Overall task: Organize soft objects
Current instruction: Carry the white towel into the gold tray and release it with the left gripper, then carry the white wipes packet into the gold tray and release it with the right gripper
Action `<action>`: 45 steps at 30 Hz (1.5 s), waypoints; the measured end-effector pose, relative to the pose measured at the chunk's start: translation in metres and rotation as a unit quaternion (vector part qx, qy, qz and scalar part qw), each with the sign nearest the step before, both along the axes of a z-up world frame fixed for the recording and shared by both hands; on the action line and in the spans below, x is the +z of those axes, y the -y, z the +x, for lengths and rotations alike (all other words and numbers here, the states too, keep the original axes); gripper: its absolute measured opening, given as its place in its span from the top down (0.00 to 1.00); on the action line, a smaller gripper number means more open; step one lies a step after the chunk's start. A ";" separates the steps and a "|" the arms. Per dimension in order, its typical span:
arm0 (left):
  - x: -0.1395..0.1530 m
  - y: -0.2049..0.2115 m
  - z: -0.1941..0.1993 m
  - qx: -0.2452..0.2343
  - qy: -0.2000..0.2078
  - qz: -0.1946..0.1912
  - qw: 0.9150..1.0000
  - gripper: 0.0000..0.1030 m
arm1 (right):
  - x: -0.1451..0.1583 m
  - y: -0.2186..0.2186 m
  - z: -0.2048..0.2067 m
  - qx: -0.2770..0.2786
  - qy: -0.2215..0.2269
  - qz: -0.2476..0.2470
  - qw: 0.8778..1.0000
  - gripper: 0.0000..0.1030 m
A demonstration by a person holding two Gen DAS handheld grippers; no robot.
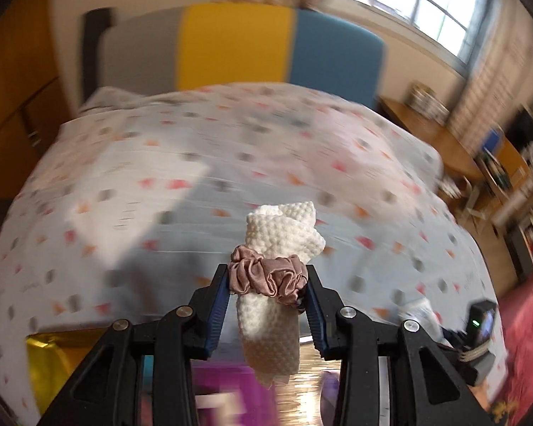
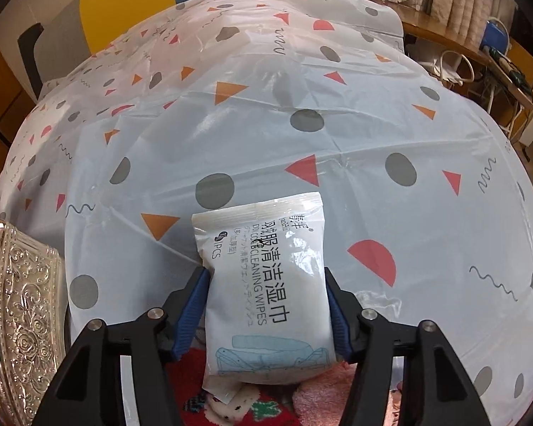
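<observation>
While both hands carry a load, neither item rests on the bed (image 2: 337, 135), whose plastic cover printed with triangles and dots fills the background of each view. Left tongs (image 1: 268, 284): closed on a rolled white knitted cloth (image 1: 273, 284) at the band of a pink satin scrunchie (image 1: 268, 278), so the jaws press where the roll is already bound and the bundle stays together; the roll stands nearly upright between the blue pads, its ends free above and below. Blur in the left view suggests this hand is in motion. Right tongs (image 2: 266, 305): closed across the width of a white pack of cleaning wipes (image 2: 266, 284), gripped by its two long edges, probably because the soft pack would sag if pinched at a corner. Below the pack lie red and pink plush items (image 2: 266, 404); an embossed clear tray (image 2: 17, 305) sits at far left, a likely destination, though that is a judgement.
</observation>
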State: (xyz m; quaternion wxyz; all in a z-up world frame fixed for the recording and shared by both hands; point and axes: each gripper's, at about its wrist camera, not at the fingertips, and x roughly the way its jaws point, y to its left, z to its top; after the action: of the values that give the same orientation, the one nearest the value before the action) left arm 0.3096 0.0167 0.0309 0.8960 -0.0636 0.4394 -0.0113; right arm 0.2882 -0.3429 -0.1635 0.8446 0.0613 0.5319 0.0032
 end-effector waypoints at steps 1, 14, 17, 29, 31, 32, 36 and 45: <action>0.001 -0.017 -0.003 0.013 0.002 -0.001 1.000 0.61 | 0.000 0.000 0.000 0.001 0.000 -0.002 1.000 0.41; -0.077 -0.203 -0.124 0.173 -0.030 0.010 0.985 0.59 | -0.004 -0.014 0.000 0.003 -0.018 -0.042 0.999 0.42; -0.106 -0.215 -0.159 0.184 -0.040 0.009 0.982 0.58 | -0.006 -0.021 0.001 0.008 -0.026 -0.063 0.998 0.42; -0.156 -0.202 -0.204 0.196 -0.027 0.031 0.980 0.46 | -0.007 -0.046 0.002 -0.002 -0.048 -0.125 0.991 0.47; -0.150 -0.201 -0.210 0.203 -0.009 0.034 0.979 0.34 | -0.008 -0.044 0.003 -0.010 -0.053 -0.120 0.991 0.47; -0.146 -0.199 -0.216 0.206 0.005 0.033 0.978 0.32 | -0.008 -0.042 0.004 -0.014 -0.057 -0.114 0.992 0.47; -0.132 -0.191 -0.232 0.202 0.037 0.035 0.978 0.22 | -0.010 -0.033 0.008 -0.025 -0.069 -0.092 0.993 0.46; -0.112 -0.168 -0.262 0.176 0.072 0.053 0.980 0.07 | -0.010 -0.049 0.000 -0.010 -0.035 -0.150 0.988 0.48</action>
State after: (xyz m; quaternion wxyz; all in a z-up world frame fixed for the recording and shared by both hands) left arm 0.0475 0.1852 -0.0812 0.9153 -0.0916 0.3556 0.1657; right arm 0.2882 -0.2935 -0.1739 0.8248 -0.0606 0.5553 -0.0874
